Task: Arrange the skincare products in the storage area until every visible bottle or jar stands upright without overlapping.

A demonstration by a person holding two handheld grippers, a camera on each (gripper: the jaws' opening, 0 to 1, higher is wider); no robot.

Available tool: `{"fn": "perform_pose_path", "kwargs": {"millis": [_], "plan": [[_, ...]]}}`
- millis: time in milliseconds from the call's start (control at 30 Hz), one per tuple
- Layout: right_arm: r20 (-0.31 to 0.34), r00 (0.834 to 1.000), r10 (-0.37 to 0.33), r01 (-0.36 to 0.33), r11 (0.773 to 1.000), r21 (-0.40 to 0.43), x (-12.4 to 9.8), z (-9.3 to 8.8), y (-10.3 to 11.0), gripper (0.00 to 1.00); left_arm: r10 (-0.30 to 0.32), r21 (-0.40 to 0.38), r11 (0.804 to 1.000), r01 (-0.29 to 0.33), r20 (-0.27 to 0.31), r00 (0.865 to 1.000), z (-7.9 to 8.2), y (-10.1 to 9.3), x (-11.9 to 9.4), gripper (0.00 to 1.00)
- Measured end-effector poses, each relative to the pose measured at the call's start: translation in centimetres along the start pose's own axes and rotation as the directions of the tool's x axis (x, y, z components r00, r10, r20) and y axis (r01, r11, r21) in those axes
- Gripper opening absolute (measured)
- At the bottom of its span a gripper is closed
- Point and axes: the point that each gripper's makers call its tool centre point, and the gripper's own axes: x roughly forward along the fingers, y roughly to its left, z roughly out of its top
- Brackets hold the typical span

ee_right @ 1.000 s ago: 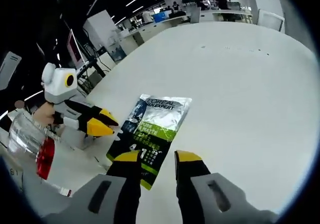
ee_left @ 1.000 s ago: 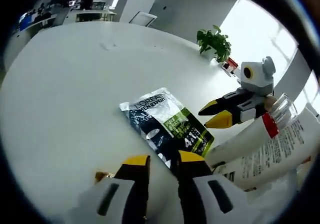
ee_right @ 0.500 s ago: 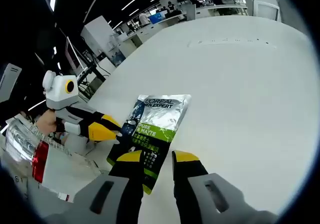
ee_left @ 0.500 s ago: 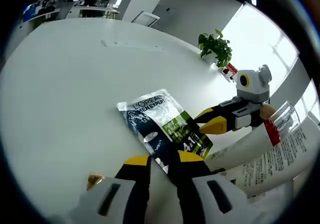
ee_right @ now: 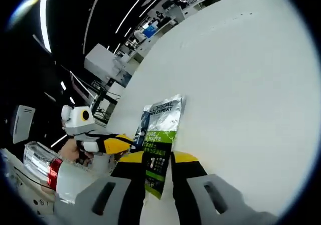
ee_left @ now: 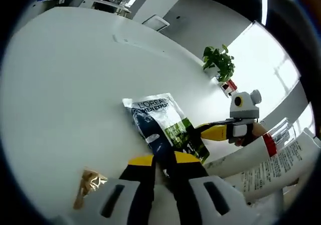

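A flat L'Oreal Men Expert sachet (ee_left: 158, 117) (ee_right: 161, 122), silver, dark blue and green, lies lengthwise on the white table (ee_left: 60, 84) (ee_right: 241, 84). Its near end runs between the narrow jaws of my left gripper (ee_left: 164, 160), which looks shut on it. From the right, my right gripper (ee_left: 208, 131) meets the sachet's right edge with its tips together. In the right gripper view the sachet's near end sits between my right gripper (ee_right: 158, 158) jaws, and my left gripper (ee_right: 123, 145) pinches its left edge. A large white tube (ee_left: 261, 160) (ee_right: 70, 177) with a red band and clear cap lies beside the grippers.
A crumpled brown wrapper (ee_left: 88, 185) lies on the table to the left of my left jaws. A potted plant (ee_left: 219, 62) stands at the far table edge near the window. Office desks and screens (ee_right: 150, 27) fill the background beyond the table.
Both pairs of jaws have narrowed onto the sachet's near end. Each gripper has moved in against the sachet's side edge. Both cameras have tilted, so the scene has shifted.
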Motion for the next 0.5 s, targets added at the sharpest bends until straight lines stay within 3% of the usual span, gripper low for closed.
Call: {"fn": "perform_pose_path", "kwargs": {"millis": [100,233,467,500], "plan": [[0.015,0.999,0.037,-0.038,0.998,0.059,0.4,-0.6,0.2,0.17,-0.004,-0.005,1.000,0.004,0.000,1.000,0.2,0.4,0.2,0.10],[0.016,0.998,0.066,-0.067,0.996,0.066,1.2,-1.2,1.4,0.17,-0.020,-0.015,1.000,0.020,0.001,1.000,0.4,0.5,0.3,0.09],[0.015,0.997,0.072,-0.073,0.995,0.065,1.7,-1.6,2.4,0.15,0.008,-0.007,1.000,-0.008,0.013,1.000,0.7,1.2,0.3,0.06],[0.014,0.997,0.077,-0.078,0.995,0.064,1.9,-2.2,3.2,0.15,0.008,-0.010,1.000,-0.008,0.019,1.000,0.8,1.3,0.2,0.05]]}}
